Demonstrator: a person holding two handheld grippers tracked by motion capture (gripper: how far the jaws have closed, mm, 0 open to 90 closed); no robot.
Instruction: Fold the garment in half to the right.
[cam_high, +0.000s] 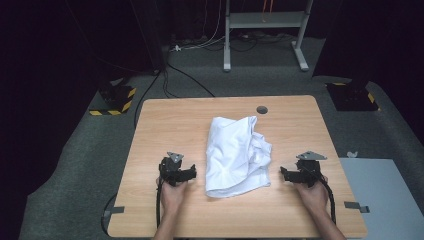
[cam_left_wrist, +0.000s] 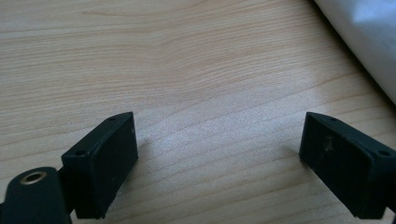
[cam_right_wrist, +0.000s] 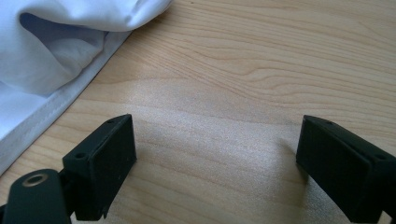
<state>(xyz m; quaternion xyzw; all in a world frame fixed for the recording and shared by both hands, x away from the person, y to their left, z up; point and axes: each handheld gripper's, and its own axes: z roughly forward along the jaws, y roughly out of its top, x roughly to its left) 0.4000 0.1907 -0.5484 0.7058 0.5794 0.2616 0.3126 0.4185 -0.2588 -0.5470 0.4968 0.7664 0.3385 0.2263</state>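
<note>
Both our tools, left (cam_high: 192, 173) and right (cam_high: 283, 173), jaws apart, flank the white cloth (cam_high: 235, 155) lying near-to-far, unobstructed, on the tabletop (cam_high: 165, 125).

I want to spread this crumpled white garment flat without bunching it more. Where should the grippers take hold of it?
Probably the hemmed edge: the white garment lies in a loose heap between the open left gripper and open right gripper. In the right gripper view a stitched hem lies flat on the table, so coming in low from each side seems best.
</note>
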